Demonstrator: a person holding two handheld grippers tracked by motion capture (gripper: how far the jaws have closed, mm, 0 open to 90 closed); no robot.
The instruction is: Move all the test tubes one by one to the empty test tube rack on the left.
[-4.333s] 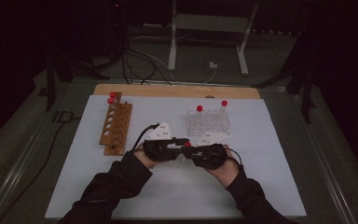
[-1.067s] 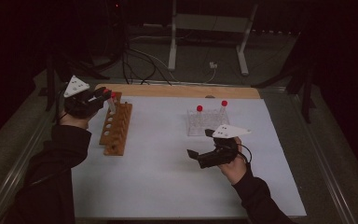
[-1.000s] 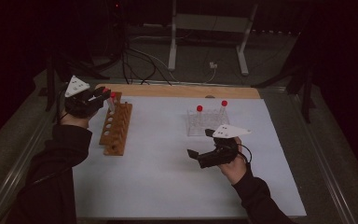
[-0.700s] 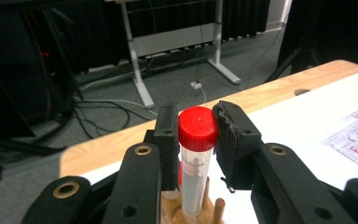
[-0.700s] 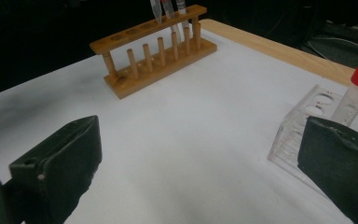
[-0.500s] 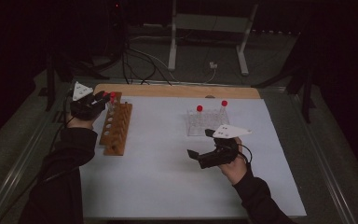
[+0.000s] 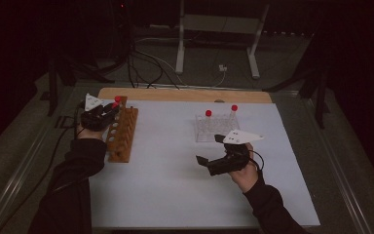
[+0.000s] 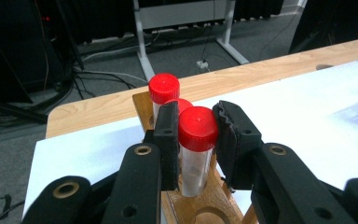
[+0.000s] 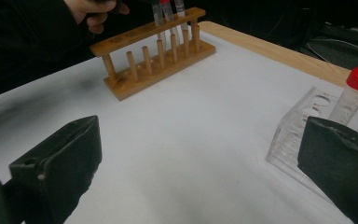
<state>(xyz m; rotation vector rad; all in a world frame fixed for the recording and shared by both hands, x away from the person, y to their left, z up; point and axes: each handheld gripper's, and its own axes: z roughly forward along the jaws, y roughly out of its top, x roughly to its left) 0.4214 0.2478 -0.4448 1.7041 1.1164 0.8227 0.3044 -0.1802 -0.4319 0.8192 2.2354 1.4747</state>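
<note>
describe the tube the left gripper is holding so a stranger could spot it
Find the wooden rack at the left of the white mat. At its far end stand red-capped tubes; yours is the tube clamped between the left gripper's black fingers, nearest that camera.

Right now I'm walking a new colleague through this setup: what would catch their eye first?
The red-capped tube clamped in the left tool, just above the wooden rack at the sheet's far left. Next, two red-capped tubes in the clear rack mid-table, with the right tool open beside it.
</note>
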